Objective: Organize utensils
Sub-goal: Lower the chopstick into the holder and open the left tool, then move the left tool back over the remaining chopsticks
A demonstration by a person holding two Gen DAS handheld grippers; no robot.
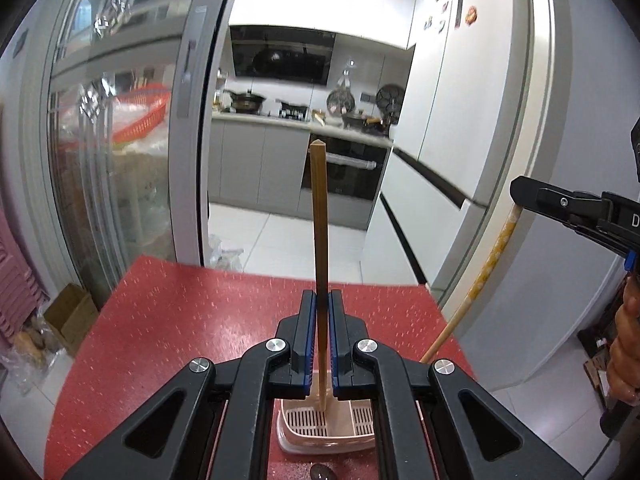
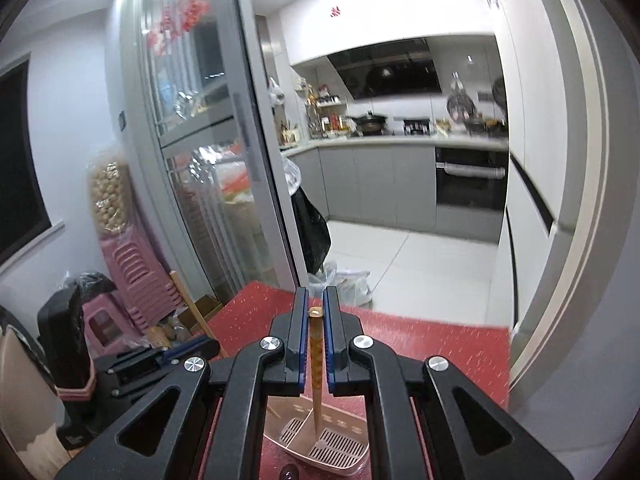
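Note:
In the left wrist view my left gripper is shut on a plain brown chopstick. It stands upright, with its lower tip over a pink slotted utensil drainer on the red table. At the right edge my right gripper holds a yellow patterned chopstick that slants down toward the drainer. In the right wrist view my right gripper is shut on that patterned chopstick, whose tip hangs over the drainer. My left gripper and its brown chopstick show at the lower left.
A small dark rounded object lies on the table just before the drainer. The table's far edge faces a glass sliding door and an open kitchen doorway. Stacked pink stools, a cardboard box and bags stand on the floor to the left.

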